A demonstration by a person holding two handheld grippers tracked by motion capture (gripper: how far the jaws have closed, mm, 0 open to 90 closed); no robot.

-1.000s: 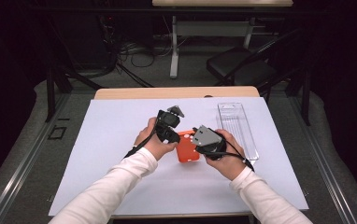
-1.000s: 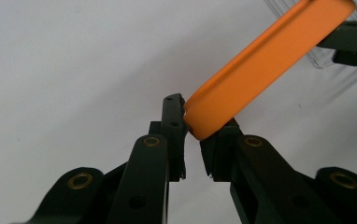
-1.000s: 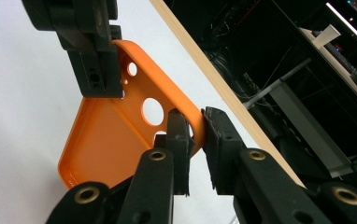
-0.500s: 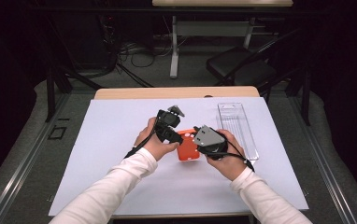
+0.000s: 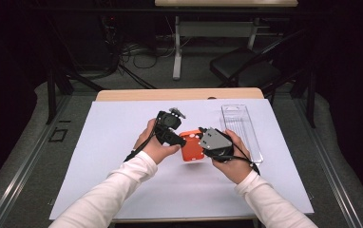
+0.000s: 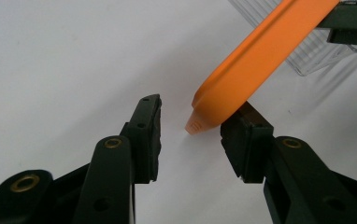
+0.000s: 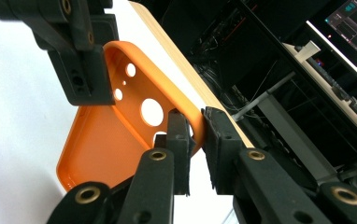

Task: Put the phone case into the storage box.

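Orange phone case [image 5: 192, 146] kept lifted off table, rim pinched by right gripper [image 7: 196, 140]; left gripper [image 6: 190, 135] jaws just opening, spread around corner, releasing.

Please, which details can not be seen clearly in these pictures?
- High view: the orange phone case is partly covered by both hands; the right claw tips hide under its grey plate.
- Left gripper view: the case's far end is cut off by the top edge.
- Clear plastic tray: contents too faint to tell.
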